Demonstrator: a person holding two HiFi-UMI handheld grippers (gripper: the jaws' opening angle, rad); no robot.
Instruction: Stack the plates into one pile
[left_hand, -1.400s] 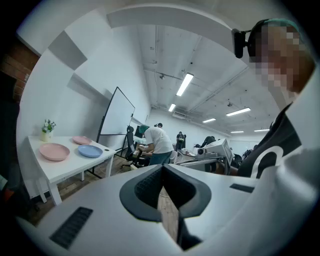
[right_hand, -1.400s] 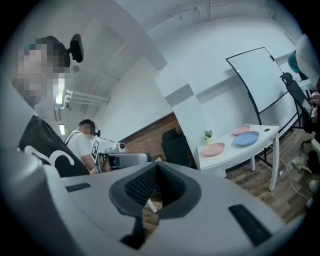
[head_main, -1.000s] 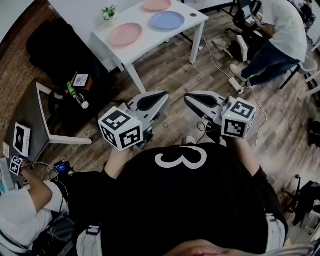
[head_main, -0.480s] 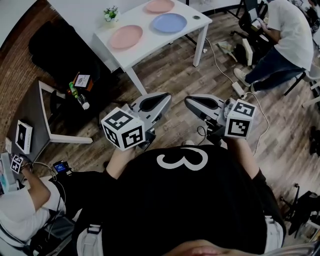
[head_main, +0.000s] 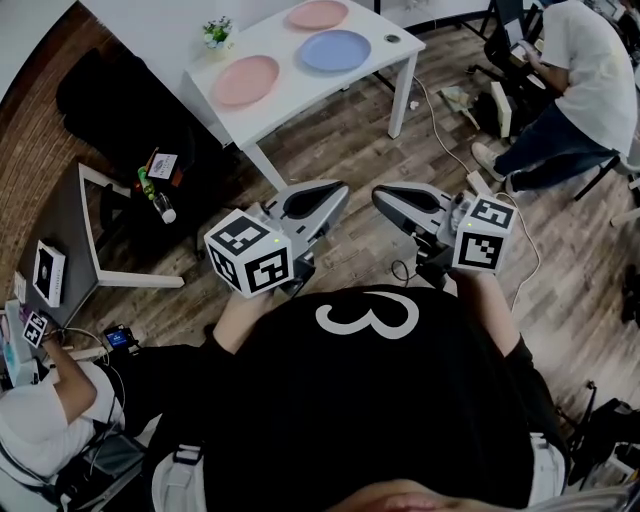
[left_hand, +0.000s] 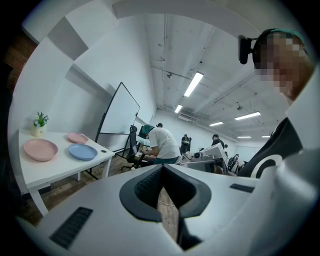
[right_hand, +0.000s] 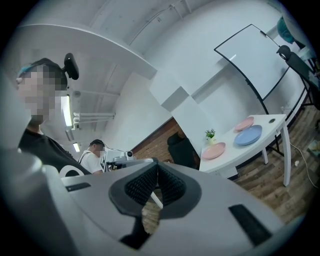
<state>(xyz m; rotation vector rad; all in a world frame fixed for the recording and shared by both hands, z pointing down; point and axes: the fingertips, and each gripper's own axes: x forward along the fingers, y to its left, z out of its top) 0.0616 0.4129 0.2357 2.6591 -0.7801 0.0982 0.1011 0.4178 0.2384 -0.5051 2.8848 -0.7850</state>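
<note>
1. The white bench stands ahead of you on the wood floor. It carries all three plates, and none of them lies on another.
2. Your left tongs hang over the floor, well short of the bench and pointing toward it. They are pressed together with nothing between them.
3. Your right tongs are just beside the left pair, equally far from the bench. They too are pressed together and carry nothing.
4. The near pink plate lies flat toward the bench's left end, close to its front edge.
5. The blue plate lies flat near the bench's middle. It is apart from the near pink plate and right of it.
6. The far pink plate sits at the bench's back edge, just behind the blue plate, with a small gap between the two.
7. A small potted plant stands upright at the bench's back left corner, behind the near pink plate.
8. A small dark round thing rests at the bench's right end, beside the blue plate. It is too small to identify.
</note>
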